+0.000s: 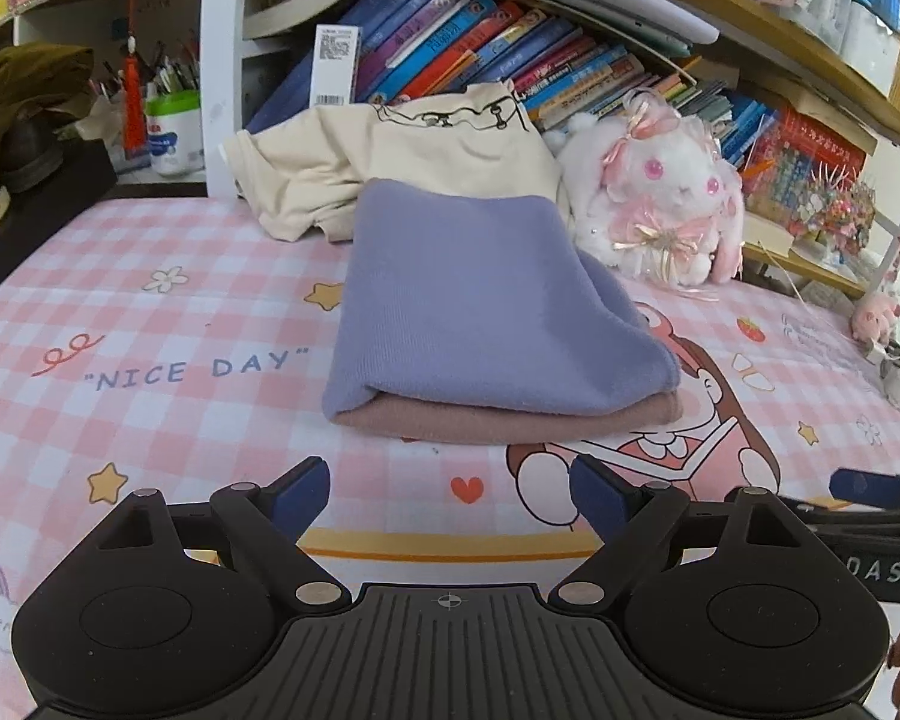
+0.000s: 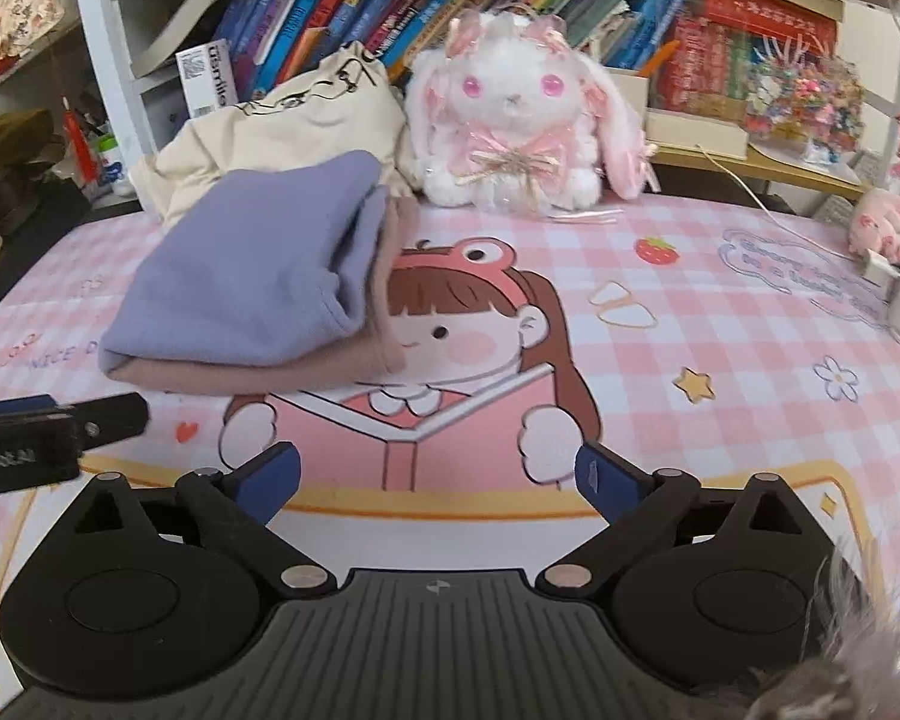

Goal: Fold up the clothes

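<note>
Nearest in the left wrist view, the left gripper is seen with its jaws spread wide and nothing between them; only the pink checked mat covering the surface lies beneath. In the right wrist view, the right gripper is likewise seen with jaws spread wide and empty, held above the cartoon girl printed on the mat. Each gripper's tip is caught at the edge of the other's view, so the 2 are placed side by side, both clear of the clothes.

Just beyond the jaws, the folded clothes are stacked flat on the mat: a lilac garment is laid on top of a dusty pink garment, whose edge shows along the near and right sides. Part of the printed girl is covered by the stack.

Behind the stack, and touching its far edge, a cream garment is left crumpled and unfolded. Just to its right, a white plush rabbit with pink bows is seated upright. Farthest back, shelves of books are seen.
</note>
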`<state>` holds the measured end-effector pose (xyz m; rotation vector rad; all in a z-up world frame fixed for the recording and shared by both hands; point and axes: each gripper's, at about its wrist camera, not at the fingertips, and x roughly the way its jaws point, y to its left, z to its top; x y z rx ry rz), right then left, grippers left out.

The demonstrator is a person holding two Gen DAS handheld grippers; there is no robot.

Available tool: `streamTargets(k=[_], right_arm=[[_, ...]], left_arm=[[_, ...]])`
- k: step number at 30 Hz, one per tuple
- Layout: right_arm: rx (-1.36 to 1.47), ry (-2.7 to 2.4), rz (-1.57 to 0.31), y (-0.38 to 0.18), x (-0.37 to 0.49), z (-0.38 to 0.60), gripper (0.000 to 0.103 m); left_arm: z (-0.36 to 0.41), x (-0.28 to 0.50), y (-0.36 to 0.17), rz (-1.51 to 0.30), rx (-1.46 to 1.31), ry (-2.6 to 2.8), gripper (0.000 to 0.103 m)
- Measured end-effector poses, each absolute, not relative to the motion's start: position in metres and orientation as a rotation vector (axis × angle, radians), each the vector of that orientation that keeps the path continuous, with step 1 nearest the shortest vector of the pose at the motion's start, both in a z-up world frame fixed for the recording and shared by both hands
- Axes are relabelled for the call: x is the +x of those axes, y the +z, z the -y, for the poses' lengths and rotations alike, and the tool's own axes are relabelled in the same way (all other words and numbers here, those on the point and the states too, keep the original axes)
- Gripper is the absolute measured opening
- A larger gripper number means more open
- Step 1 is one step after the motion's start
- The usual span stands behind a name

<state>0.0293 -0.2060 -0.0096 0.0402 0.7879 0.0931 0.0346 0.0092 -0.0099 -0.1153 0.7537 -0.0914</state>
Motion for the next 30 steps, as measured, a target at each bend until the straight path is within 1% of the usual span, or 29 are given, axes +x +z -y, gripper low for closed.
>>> streamTargets(k=[6, 11, 30], right_arm=[[-0.001, 0.083, -0.798, -0.017, 0.019, 0.207, 0.103], [0.007, 0.096, -0.809, -0.018, 0.015, 0.21, 0.103], [0.008, 0.078, -0.802, -0.016, 0.009, 0.214, 0.103]], left_arm=[[-0.001, 0.018, -0.005, -0.717, -0.081, -0.094, 0.095], [0.005, 0.014, -0.002, -0.708, -0.038, -0.09, 0.095], [0.003, 0.009, -0.004, -0.723, -0.055, -0.074, 0.097]])
